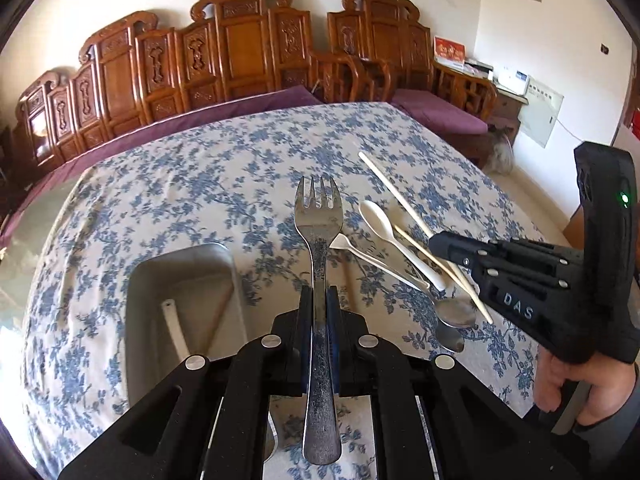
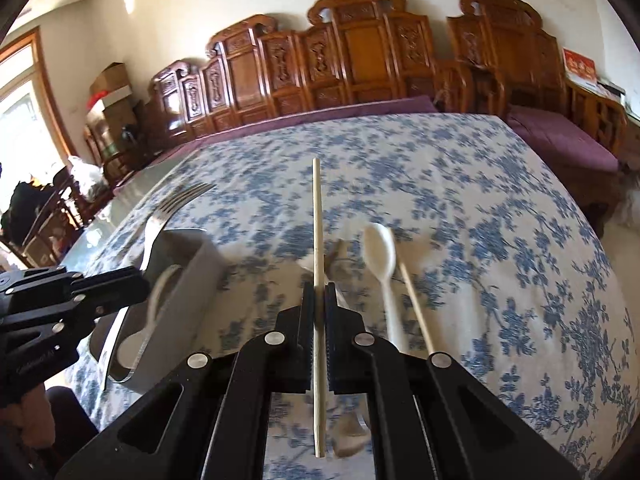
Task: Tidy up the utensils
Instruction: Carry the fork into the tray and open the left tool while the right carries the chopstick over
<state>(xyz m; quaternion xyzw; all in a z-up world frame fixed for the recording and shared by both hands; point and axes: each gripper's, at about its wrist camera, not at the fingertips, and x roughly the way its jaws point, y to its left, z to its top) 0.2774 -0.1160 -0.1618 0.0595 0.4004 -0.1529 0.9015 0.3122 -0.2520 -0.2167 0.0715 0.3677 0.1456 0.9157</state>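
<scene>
My left gripper (image 1: 320, 294) is shut on a metal fork (image 1: 318, 216), tines pointing away, held above the table just right of a grey metal tray (image 1: 140, 280). My right gripper (image 2: 319, 292) is shut on a pale chopstick (image 2: 317, 208), lifted over the pile. In the left wrist view the right gripper (image 1: 436, 245) sits over the utensils with the chopstick (image 1: 394, 190) in it. On the cloth lie a white plastic spoon (image 2: 380, 252), a second chopstick (image 2: 416, 308), a small white scoop (image 1: 348, 245) and a metal spoon (image 1: 456, 312). The tray holds a white utensil (image 1: 174, 320).
The table wears a blue floral cloth (image 1: 200, 184). A carved wooden bench (image 1: 240, 48) with purple cushions runs behind it. The left gripper (image 2: 60, 300) and fork (image 2: 176, 204) show at the left of the right wrist view, over the tray (image 2: 188, 264).
</scene>
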